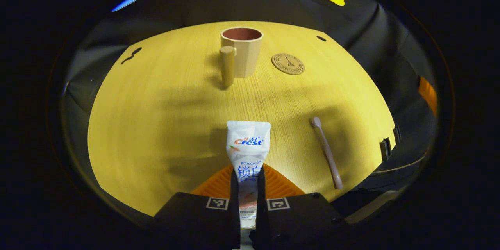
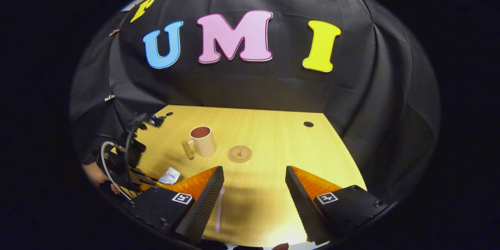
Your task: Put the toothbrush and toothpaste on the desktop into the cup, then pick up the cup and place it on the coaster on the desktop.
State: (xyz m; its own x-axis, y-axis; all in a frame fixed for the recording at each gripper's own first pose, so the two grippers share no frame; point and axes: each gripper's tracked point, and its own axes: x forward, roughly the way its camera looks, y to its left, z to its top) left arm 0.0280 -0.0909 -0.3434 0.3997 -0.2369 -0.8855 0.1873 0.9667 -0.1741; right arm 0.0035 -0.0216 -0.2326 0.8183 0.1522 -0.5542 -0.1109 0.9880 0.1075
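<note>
The left gripper (image 1: 248, 187) has its fingers closed on the lower end of the white soft-plastic toothpaste tube (image 1: 248, 146). The right gripper (image 2: 254, 191) hangs spread wide above the slim pink toothbrush (image 2: 218, 207) on the yellow wooden worktop (image 2: 269, 133). Held so low, the tube may sag and catch the rim of the beige handled cup (image 1: 242, 50) beside the round cork coaster (image 1: 288, 63).

Each gripper carries two black housing blocks, each bearing a square black-and-white fiducial marker on its top face and visible screws. The right gripper (image 2: 254, 191) shows ribbed finger faces. The left gripper (image 2: 131, 164), seen from the right gripper view, has a black frame and looped pale cable.
</note>
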